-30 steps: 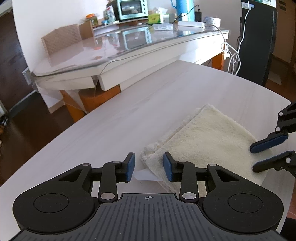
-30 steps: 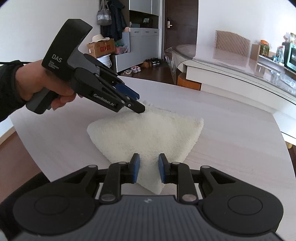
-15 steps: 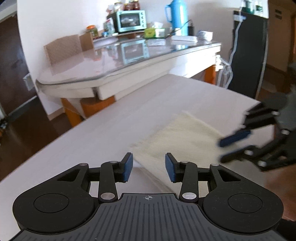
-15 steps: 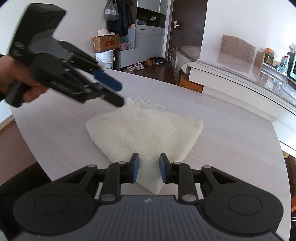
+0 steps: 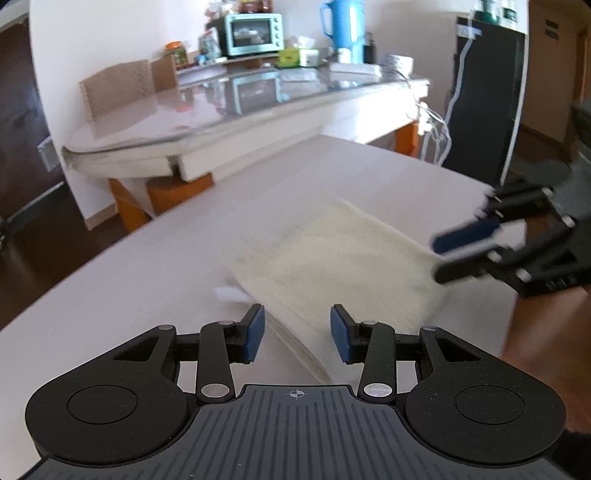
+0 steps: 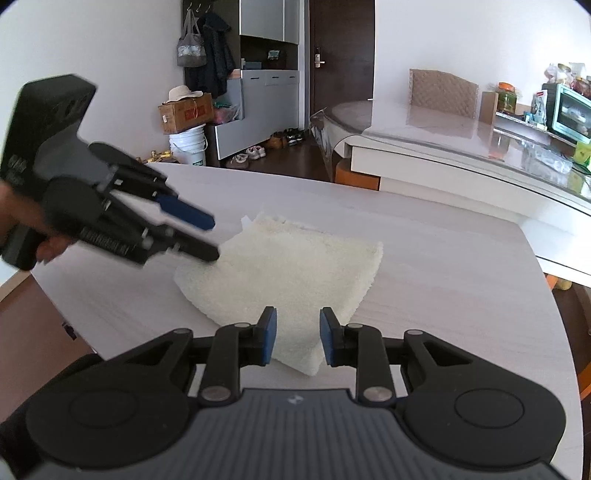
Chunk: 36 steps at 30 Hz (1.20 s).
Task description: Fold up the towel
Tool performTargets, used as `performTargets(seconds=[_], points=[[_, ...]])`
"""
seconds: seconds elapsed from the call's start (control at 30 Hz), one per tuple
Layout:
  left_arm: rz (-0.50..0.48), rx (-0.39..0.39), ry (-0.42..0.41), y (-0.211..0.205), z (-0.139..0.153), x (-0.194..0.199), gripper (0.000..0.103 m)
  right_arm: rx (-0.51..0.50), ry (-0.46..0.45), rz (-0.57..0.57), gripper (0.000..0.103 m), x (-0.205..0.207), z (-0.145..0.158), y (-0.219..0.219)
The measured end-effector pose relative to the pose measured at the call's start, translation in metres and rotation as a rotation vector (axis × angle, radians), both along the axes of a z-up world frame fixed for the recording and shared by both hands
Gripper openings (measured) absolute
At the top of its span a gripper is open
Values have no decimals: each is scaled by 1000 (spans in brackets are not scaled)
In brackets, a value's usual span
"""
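You get bright, even daylight; the glass tabletop point(image 5: 236, 107) throws glare. Near it the towel point(image 5: 332, 266) smears with motion blur, and straight lines bow at the frame edges.

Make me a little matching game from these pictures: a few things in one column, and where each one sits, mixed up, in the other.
Things:
1. towel
2. toaster oven
3. straw hat
4. white bucket

Places:
A. on a cardboard box
B. folded on the pale table
C. on the floor under that box
D. on the far glass-topped counter

Pairs: 1-B, 2-D, 3-A, 4-C
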<state>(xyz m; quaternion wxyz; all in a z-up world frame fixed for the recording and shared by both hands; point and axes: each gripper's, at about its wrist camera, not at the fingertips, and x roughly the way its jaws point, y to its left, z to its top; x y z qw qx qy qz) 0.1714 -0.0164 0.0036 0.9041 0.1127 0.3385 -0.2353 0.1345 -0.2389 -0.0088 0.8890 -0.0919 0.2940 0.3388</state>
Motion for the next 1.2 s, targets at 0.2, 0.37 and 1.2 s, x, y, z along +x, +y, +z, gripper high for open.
performTargets(seconds=[0.2,0.37,1.2], points=[[-3,-6,39,10,-6,46,38,-10,2,69,31,-2,2,11],[-45,-3,58,10,-16,62,23,-14,24,69,31,7,-3,16],[-149,45,-68,-1,-25,75,7,-37,39,115,43,1,-19,37]])
